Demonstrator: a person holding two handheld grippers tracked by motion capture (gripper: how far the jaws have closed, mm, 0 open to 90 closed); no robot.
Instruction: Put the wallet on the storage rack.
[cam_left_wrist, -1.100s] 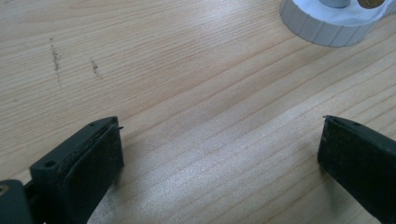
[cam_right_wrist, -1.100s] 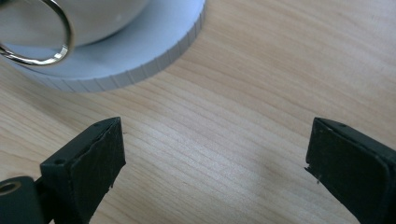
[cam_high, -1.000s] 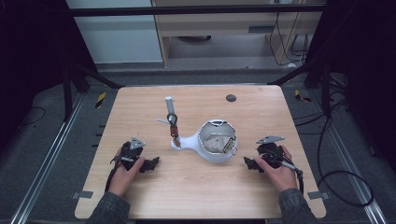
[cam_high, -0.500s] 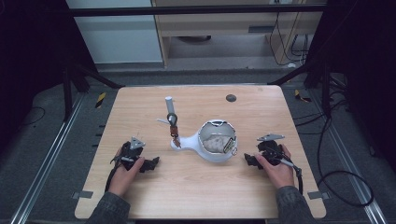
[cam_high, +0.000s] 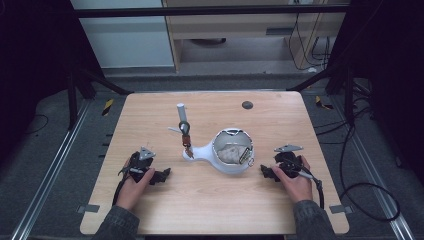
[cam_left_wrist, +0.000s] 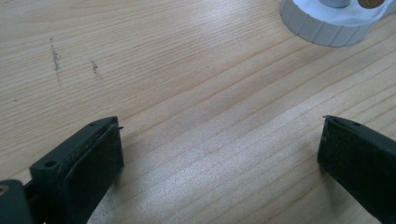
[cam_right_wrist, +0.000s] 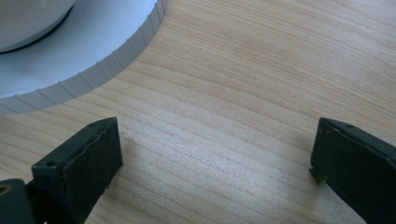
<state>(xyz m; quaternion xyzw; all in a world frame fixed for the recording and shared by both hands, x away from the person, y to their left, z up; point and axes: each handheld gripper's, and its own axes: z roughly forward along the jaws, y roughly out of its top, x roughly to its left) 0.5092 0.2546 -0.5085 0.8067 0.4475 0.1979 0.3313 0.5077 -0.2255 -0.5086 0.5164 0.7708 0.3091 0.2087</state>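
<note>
Left gripper (cam_high: 164, 176) sits low on the worktop toward its left edge, held in the person's left hand (cam_high: 134, 179), with the grey three-cornered plate (cam_high: 146, 153) on top. Its jaws are spread wide and nothing's between them, just bare wood grain in the left gripper view (cam_left_wrist: 219, 140), plus a couple of small dark scuff marks (cam_left_wrist: 56, 58) further out on the wood.

Moving right, near the middle of the worktop (cam_high: 210, 205) there's a white round appliance base (cam_high: 231, 155) with a narrow neck sticking out to its left. The top of it looks open with something crumpled and pale inside, can't really tell what. By the end of that neck stands a thin upright white post (cam_high: 180, 111) with a dark ring and a small brownish bit hanging below it. The ribbed white rim of the base shows at the top of both gripper views (cam_right_wrist: 93, 60).

Small dark round disc (cam_high: 247, 105) lies toward the far edge, right of centre, well apart from everything.

Right gripper (cam_high: 266, 172) rests just beside the white base on its right, held in the right hand (cam_high: 295, 182), jaws also wide apart and empty, pointing at the base without touching it
</note>
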